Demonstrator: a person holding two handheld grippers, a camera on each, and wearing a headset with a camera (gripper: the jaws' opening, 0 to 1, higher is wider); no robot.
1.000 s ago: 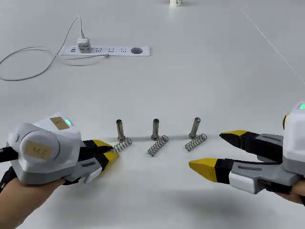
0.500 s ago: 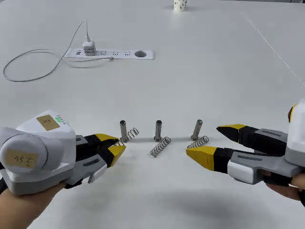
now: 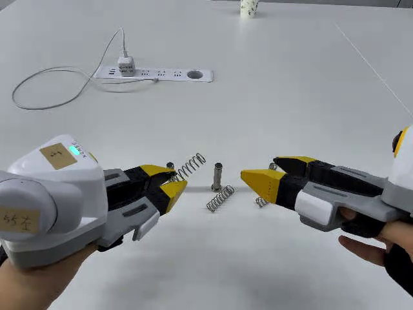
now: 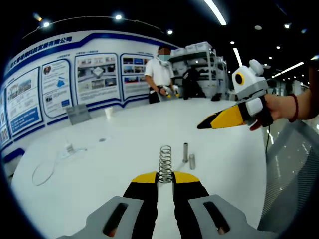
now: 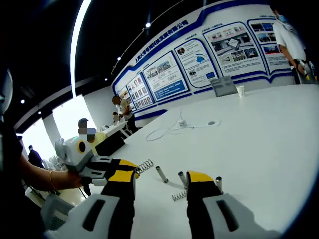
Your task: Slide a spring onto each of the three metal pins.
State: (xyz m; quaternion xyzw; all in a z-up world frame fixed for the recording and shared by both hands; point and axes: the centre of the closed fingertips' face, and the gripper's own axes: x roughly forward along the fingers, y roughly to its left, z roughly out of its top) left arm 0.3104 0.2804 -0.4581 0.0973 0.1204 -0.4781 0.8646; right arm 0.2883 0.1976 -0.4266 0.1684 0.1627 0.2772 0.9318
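Three short metal pins stand in a row on the white table: the left pin (image 3: 170, 166) peeps over my left gripper, the middle pin (image 3: 218, 175) is in full sight, and the right pin (image 3: 272, 166) is partly hidden by my right gripper. My left gripper (image 3: 171, 183) is shut on a spring (image 3: 192, 165), which sticks out from the tips above the table (image 4: 165, 162). A second spring (image 3: 219, 197) lies in front of the middle pin. A third spring (image 3: 261, 202) lies partly under my right gripper (image 3: 270, 170), which hovers open with nothing in it (image 5: 162, 178).
A white power strip (image 3: 155, 74) with a plugged charger and a looping cable (image 3: 45, 81) lies at the back left. A paper cup (image 3: 249, 8) stands at the far edge. People stand beyond the table (image 4: 160, 69).
My left gripper has taken hold of the left spring and lifted it off the table. The right gripper has moved left, over the right spring and in front of the right pin.
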